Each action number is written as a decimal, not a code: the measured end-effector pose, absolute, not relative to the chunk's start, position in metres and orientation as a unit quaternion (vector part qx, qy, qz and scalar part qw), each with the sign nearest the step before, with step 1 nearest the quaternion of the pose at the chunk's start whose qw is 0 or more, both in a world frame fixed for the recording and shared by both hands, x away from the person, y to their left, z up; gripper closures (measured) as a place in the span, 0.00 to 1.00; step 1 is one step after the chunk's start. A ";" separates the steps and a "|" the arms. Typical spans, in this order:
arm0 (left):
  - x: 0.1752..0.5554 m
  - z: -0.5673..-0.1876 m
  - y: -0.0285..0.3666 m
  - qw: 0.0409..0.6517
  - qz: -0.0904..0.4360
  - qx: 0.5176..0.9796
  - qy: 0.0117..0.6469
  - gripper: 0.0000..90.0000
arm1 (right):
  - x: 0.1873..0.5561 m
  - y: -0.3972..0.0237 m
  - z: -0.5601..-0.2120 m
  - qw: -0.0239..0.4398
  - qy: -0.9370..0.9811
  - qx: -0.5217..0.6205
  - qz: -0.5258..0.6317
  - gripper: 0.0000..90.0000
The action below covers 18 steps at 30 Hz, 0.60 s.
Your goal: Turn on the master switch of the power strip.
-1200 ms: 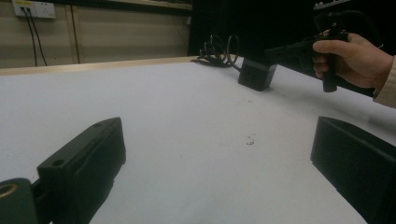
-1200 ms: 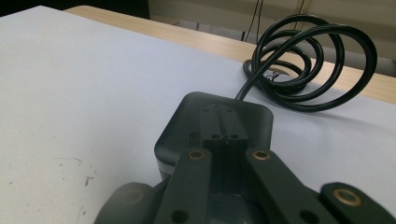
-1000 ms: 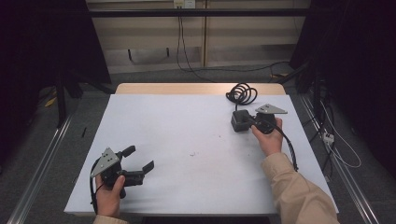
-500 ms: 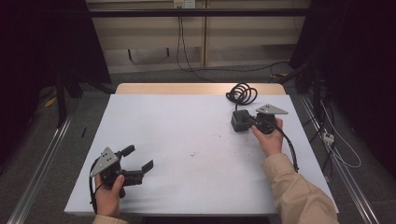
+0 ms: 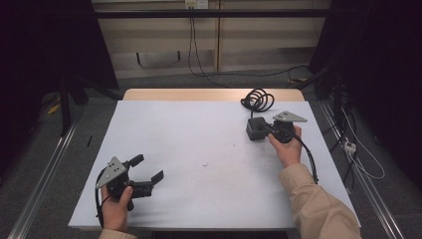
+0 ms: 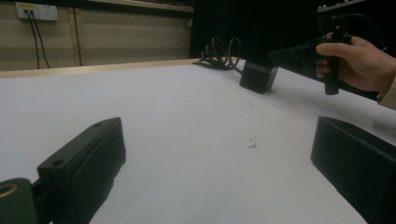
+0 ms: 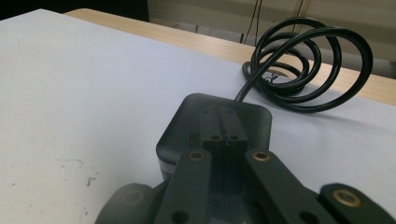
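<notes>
A black power adapter (image 5: pixel 255 131) lies on the white table (image 5: pixel 199 129) at the right, and its black cable sits coiled (image 5: pixel 258 99) behind it near the back edge. My right gripper (image 5: pixel 266 128) is held in a hand with its jaws shut together. In the right gripper view its closed tips (image 7: pixel 224 133) lie over the top of the adapter (image 7: pixel 182 121), in front of the coil (image 7: pixel 303 60); contact is unclear. At the front left, my left gripper (image 5: pixel 148 167) is open with nothing between its jaws (image 6: pixel 219 154), which point across the table toward the adapter (image 6: pixel 258 77).
A strip of bare wood (image 5: pixel 199 94) runs along the table's far edge. Small dark specks (image 5: pixel 204 164) mark the white surface near the middle. Metal rails and loose cables lie on the floor on both sides, with a wall socket (image 6: pixel 35 10) behind.
</notes>
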<state>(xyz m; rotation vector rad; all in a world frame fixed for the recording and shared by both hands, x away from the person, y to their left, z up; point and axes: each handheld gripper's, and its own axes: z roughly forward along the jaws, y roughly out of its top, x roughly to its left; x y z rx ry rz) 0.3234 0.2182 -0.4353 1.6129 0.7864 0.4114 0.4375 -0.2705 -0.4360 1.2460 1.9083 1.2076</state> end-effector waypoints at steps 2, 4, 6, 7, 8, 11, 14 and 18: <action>0.323 -0.435 0.218 0.605 0.178 0.697 0.340 0.03 | 0.438 -0.271 -0.436 0.277 0.708 0.467 0.452 1.00; 0.323 -0.435 0.218 0.606 0.178 0.697 0.340 0.03 | 0.438 -0.270 -0.437 0.276 0.706 0.467 0.454 1.00; 0.323 -0.435 0.218 0.606 0.178 0.696 0.341 0.03 | 0.438 -0.271 -0.437 0.278 0.705 0.469 0.453 1.00; 0.323 -0.435 0.218 0.607 0.178 0.696 0.341 0.03 | 0.437 -0.270 -0.437 0.279 0.704 0.470 0.453 0.99; 0.323 -0.435 0.218 0.607 0.178 0.695 0.342 0.03 | 0.437 -0.270 -0.437 0.277 0.704 0.471 0.454 0.95; 0.323 -0.435 0.218 0.607 0.178 0.695 0.341 0.03 | 0.437 -0.271 -0.436 0.276 0.702 0.474 0.455 0.92; 0.323 -0.435 0.218 0.606 0.178 0.696 0.341 0.03 | 0.436 -0.271 -0.436 0.272 0.698 0.478 0.459 0.88; 0.323 -0.435 0.219 0.607 0.178 0.695 0.343 0.03 | 0.435 -0.272 -0.432 0.274 0.693 0.478 0.466 0.80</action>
